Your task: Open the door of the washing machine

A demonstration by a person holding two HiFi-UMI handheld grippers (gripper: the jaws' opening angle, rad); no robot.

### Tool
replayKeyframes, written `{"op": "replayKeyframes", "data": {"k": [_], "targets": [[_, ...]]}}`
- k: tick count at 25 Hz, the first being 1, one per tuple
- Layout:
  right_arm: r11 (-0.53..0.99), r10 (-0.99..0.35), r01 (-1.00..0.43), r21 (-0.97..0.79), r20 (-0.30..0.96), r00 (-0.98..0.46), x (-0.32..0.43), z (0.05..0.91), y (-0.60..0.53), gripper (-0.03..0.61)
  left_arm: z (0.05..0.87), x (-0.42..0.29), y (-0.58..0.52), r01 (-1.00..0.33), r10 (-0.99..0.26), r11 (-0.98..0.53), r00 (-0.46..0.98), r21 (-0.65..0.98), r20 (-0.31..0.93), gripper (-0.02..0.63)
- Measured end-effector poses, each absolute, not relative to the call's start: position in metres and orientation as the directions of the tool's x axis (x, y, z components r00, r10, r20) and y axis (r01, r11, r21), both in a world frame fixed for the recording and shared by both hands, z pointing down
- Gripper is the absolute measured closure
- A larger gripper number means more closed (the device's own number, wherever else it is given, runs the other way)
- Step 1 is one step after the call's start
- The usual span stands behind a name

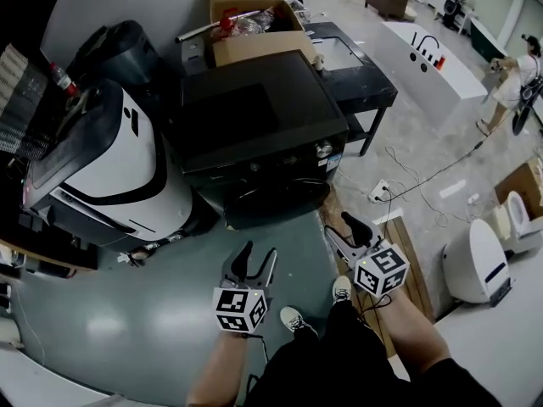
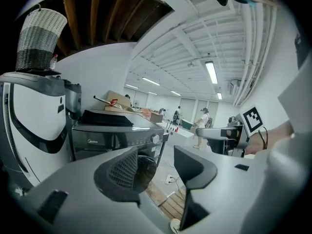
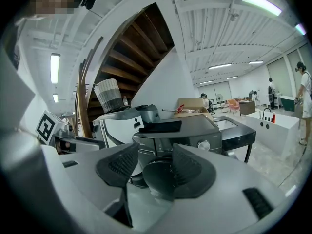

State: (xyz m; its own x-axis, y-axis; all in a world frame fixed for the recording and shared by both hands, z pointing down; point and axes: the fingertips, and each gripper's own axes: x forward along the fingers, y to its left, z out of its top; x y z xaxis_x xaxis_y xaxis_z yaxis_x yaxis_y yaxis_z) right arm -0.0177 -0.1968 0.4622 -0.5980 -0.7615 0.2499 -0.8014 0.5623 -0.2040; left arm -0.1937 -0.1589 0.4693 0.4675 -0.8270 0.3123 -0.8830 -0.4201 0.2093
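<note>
The washer [image 1: 254,117] stands ahead of both sets of fingers, its round door [image 1: 276,203] shut on the front face and well apart from them. The left gripper [image 1: 257,263] is held with its jaws spread and nothing between them; the door is merely framed beyond the gap. The right gripper [image 1: 346,231] is likewise released and empty, with the door seen past its fingertips. The pads [image 2: 122,169] are dark and ribbed, set in smooth grey shells. The washer is a boxy dark cabinet with a glossy top and a metal knob [image 2: 156,139] above the door. The door is judged to be a stiff hinged disc with a smooth, probably slippery window, held by a latch that should yield to a firm pull and then swing lightly. Hold is best taken at the rim, away from the hinge; no handle recess can be made out, so that side cannot be told.
</note>
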Motion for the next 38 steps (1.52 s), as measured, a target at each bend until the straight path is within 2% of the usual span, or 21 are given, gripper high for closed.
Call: {"op": "replayKeyframes", "data": {"k": [14,38], "targets": [[0.591,-0.707,-0.783,-0.196,0.341,-0.619,0.001,0.518,-0.26,0.356,0.503,-0.178,-0.207,-0.898,-0.823,-0.38,0.438,0.224,0.36,0.376],[0.751,-0.43,-0.624,-0.214,0.558,-0.709,0.004,0.693,-0.414,0.356,0.631,-0.143,-0.316,-0.948,-0.804,-0.159,0.286,0.274,0.522,0.374]]}}
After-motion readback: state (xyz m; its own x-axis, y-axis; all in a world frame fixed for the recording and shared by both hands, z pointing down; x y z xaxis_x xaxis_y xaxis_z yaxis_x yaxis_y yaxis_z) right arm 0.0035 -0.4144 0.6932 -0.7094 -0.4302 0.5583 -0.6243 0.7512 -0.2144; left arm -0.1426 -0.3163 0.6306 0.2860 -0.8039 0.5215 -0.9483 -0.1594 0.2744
